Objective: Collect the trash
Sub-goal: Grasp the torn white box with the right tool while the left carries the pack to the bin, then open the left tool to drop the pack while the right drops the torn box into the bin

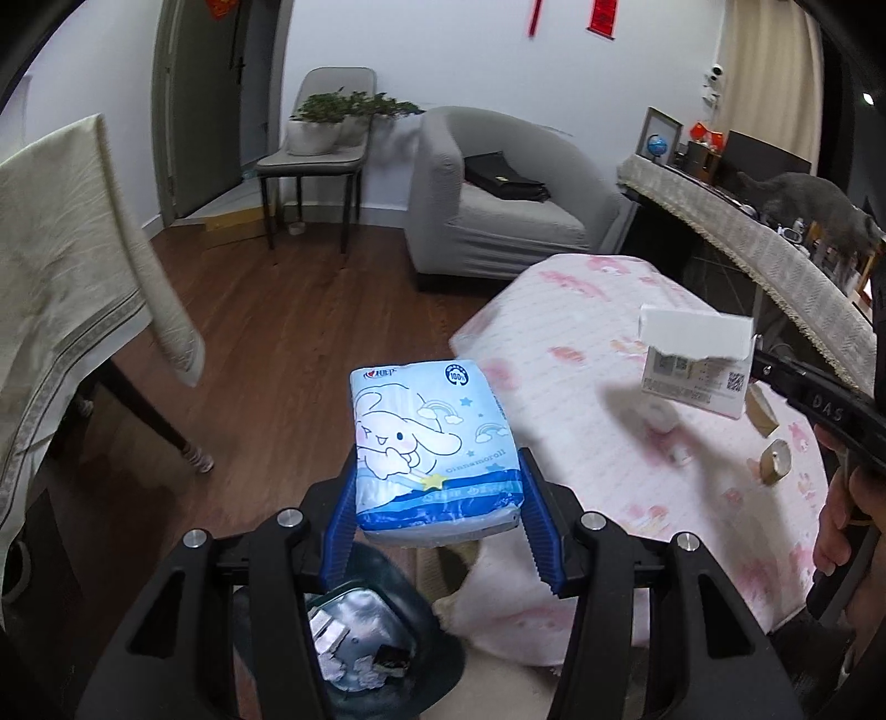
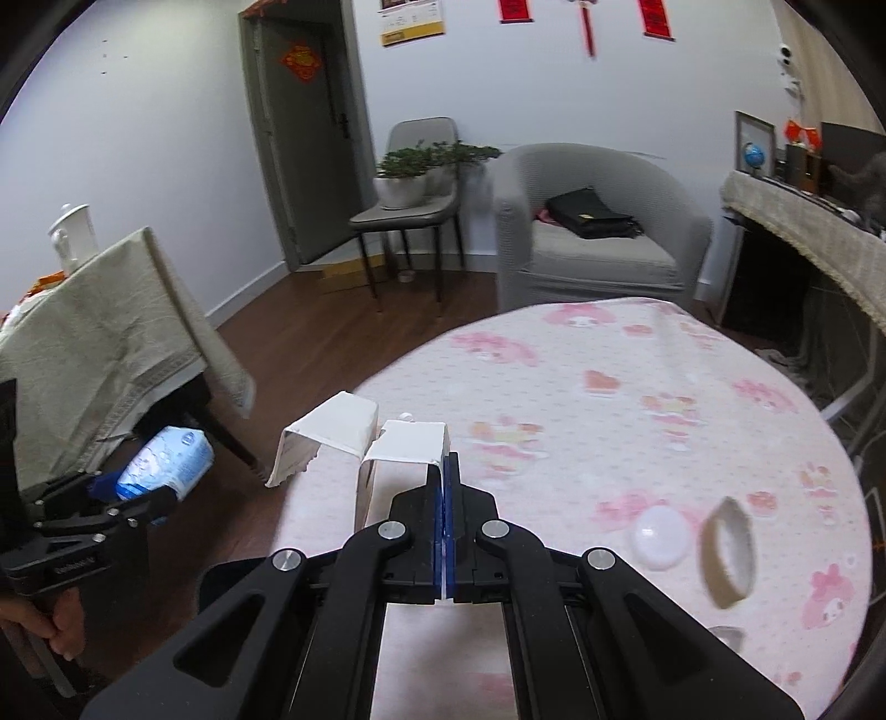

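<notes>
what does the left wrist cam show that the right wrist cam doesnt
Only the left wrist view: the dark trash bin below the left claw.

Only the right wrist view: the white cap on the table and the wall calendar.

Both: the blue tissue pack, the torn white box in the right claw, the pink tablecloth, the tape roll.

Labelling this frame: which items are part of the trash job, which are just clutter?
Job:
tissue pack in left tool
torn box in right tool
bin
tape core
white cap

Clutter:
armchair
black bag
plants
cat
</notes>
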`<state>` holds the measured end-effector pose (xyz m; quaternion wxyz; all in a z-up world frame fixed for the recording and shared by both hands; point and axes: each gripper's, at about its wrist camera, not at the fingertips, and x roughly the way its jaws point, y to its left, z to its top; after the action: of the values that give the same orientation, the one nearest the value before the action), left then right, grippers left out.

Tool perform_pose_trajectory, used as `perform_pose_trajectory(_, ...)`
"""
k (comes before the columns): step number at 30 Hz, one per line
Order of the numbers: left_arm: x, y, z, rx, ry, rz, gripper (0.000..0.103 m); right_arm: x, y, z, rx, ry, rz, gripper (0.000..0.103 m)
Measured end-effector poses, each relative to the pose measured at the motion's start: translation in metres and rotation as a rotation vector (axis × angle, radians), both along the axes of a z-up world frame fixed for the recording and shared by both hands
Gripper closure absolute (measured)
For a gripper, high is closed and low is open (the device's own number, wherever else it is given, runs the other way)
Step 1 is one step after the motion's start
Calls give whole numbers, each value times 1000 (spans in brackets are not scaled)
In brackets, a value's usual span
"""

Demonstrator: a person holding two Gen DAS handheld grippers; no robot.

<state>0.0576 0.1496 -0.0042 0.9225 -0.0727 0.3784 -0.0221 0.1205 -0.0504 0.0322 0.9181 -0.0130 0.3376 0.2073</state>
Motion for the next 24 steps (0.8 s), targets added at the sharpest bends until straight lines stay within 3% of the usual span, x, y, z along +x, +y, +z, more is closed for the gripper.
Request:
perform_pose_trajectory(14, -32, 57, -35, 35, 112, 77, 47, -20, 77, -7, 36, 40, 161, 103)
perform_pose_trajectory(24, -47, 92, -95, 3, 280, 135, 47, -33, 130, -28, -27, 99, 260, 103)
